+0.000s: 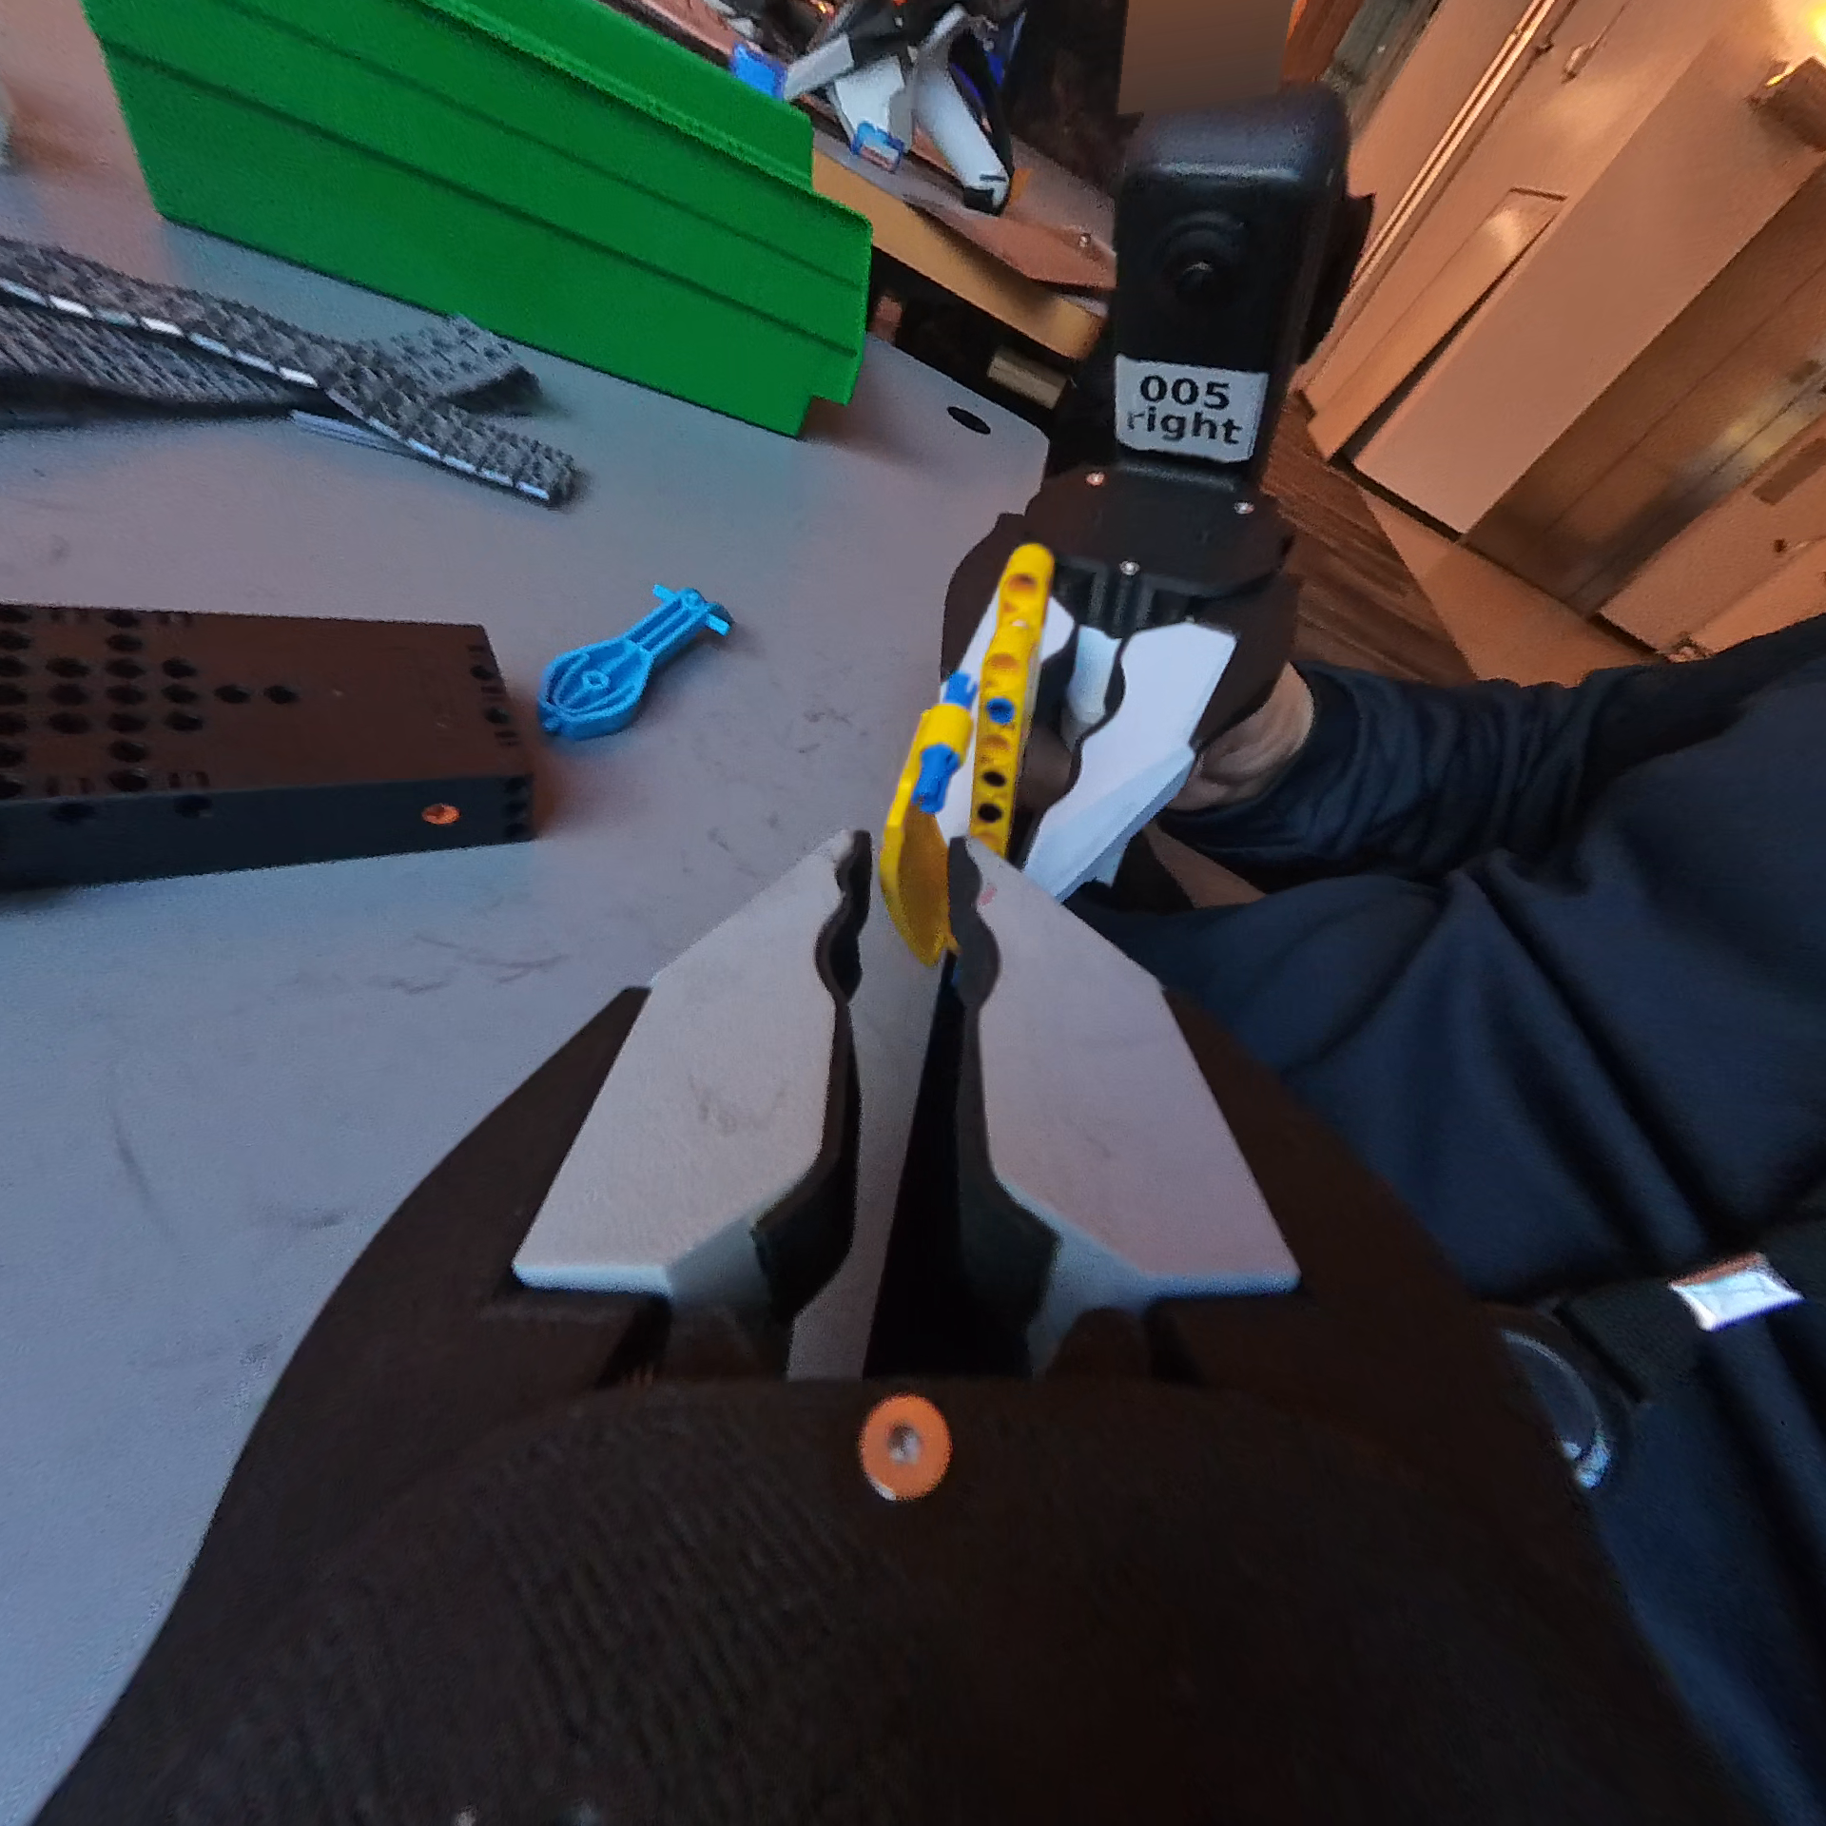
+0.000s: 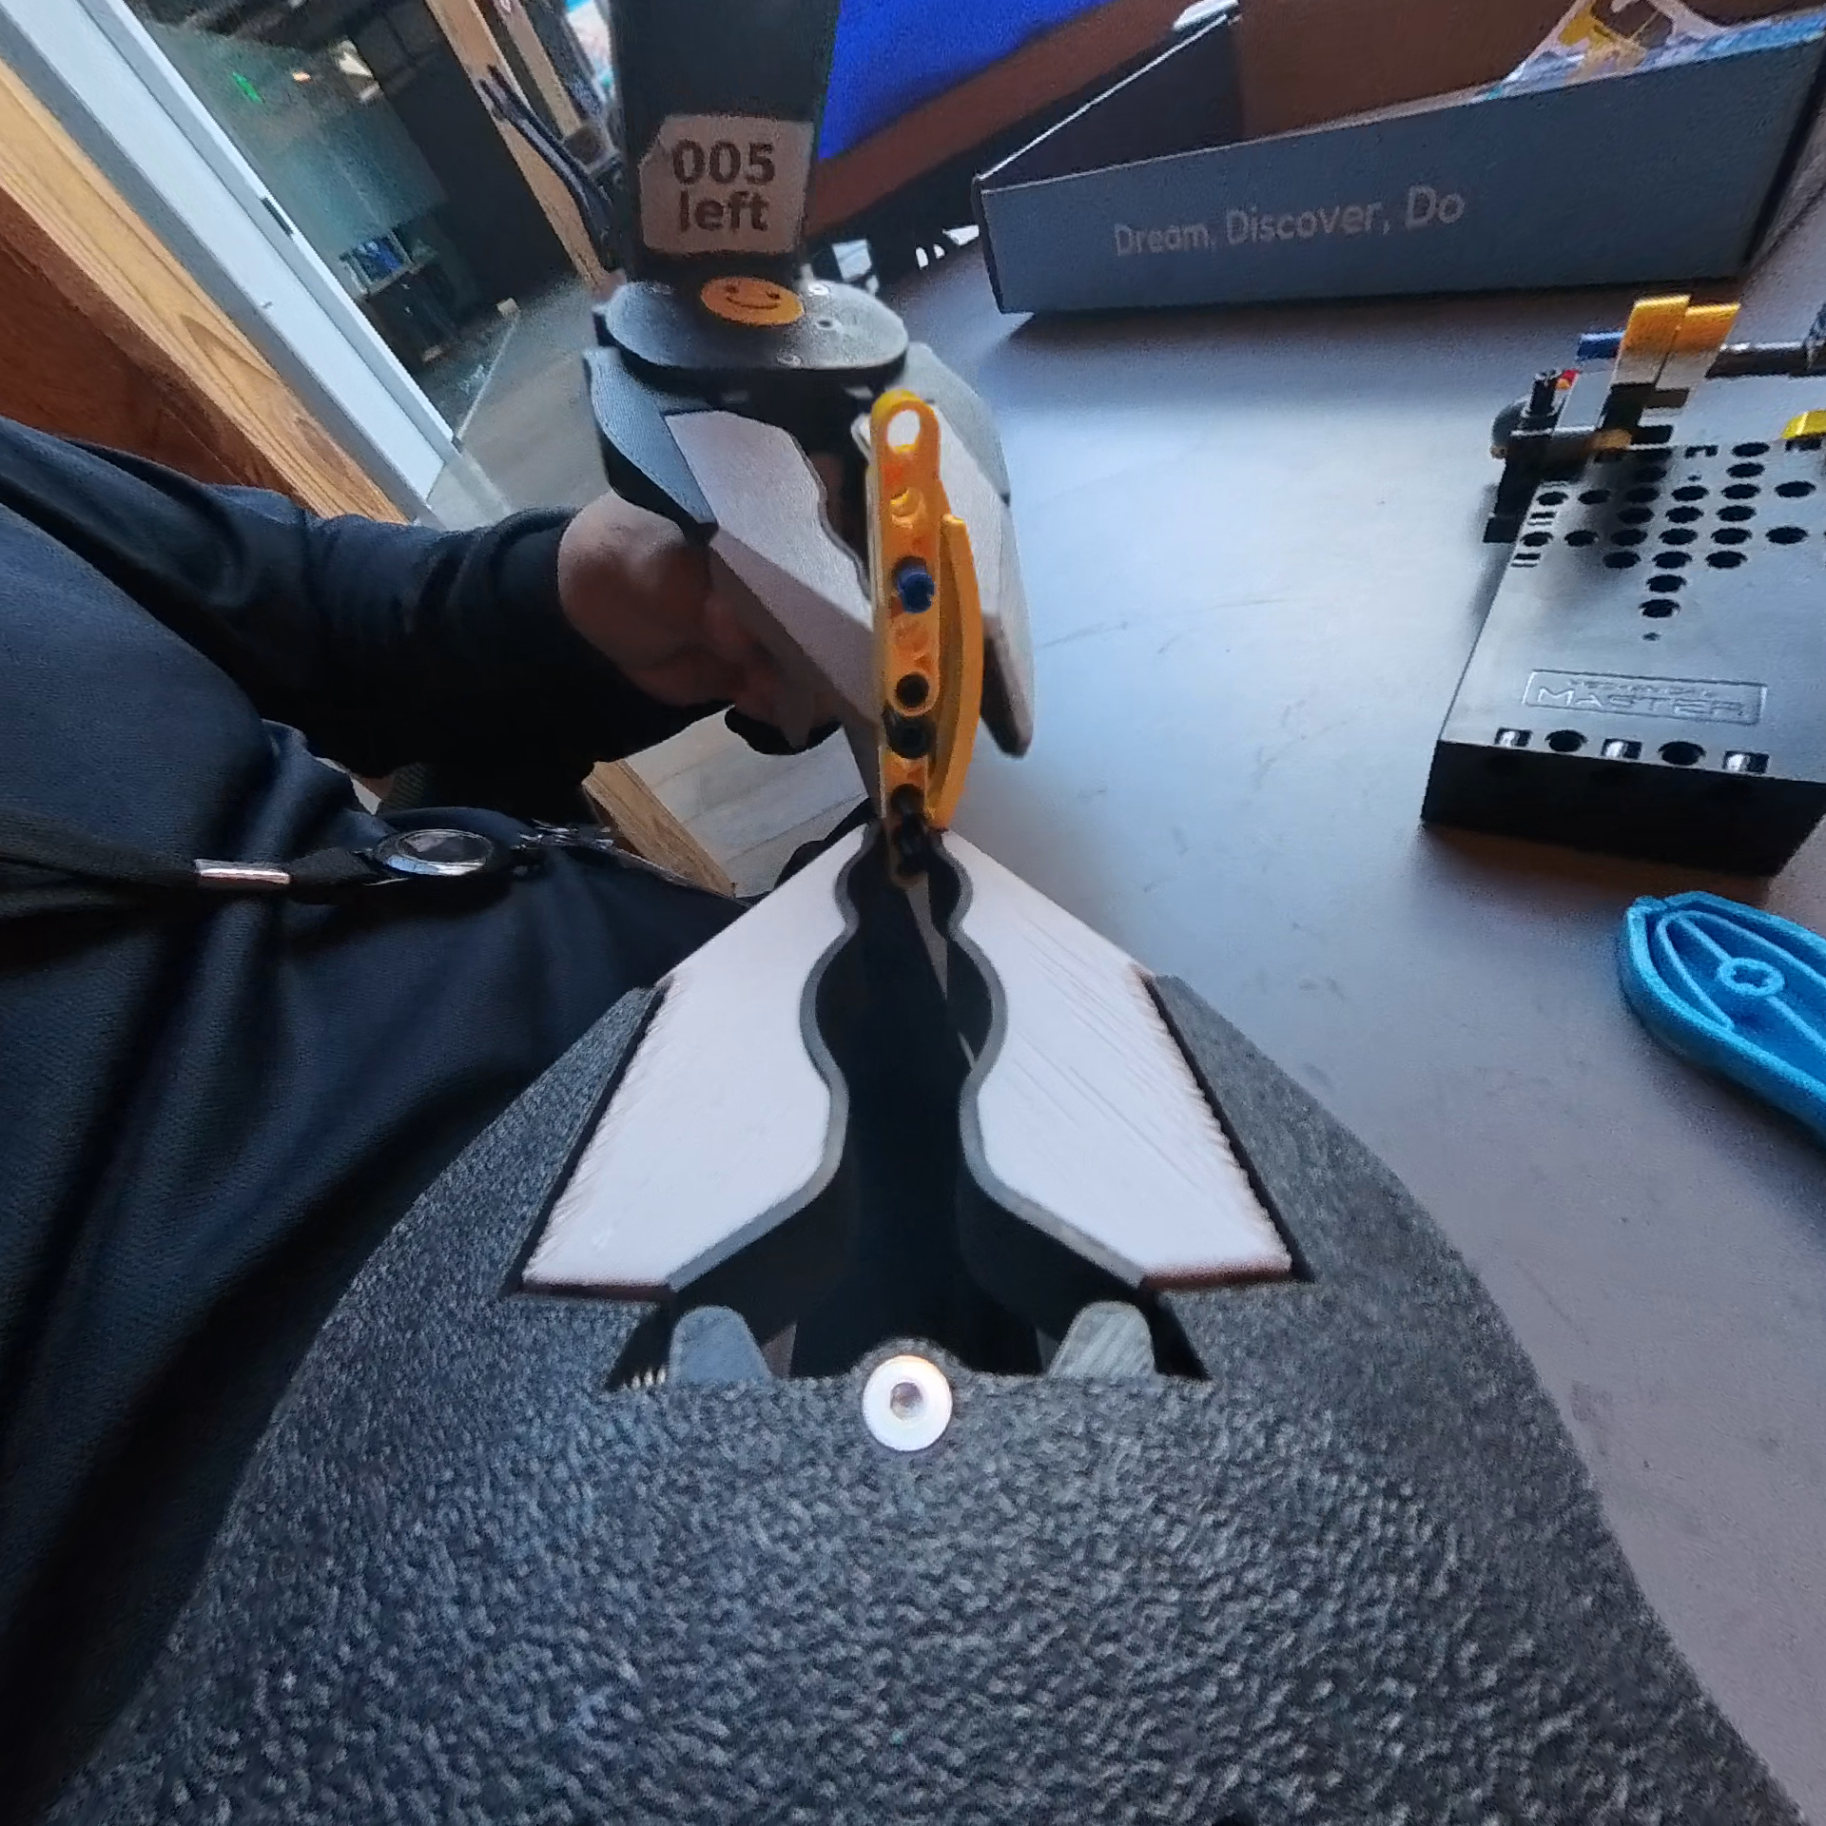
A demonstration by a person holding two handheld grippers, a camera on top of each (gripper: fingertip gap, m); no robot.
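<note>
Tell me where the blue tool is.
The blue tool lies on the grey table, left of the grippers in the left wrist view, beside the black perforated block.

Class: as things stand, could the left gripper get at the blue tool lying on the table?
Probably not yet: the left gripper is shut on the yellow assembly, shared with the right gripper. The table before the blue tool lies bare.

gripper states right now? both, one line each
Left gripper: shut on the yellow curved panel of the yellow assembly.
Right gripper: shut on the end of the yellow holed beam pinned to that panel.
</note>
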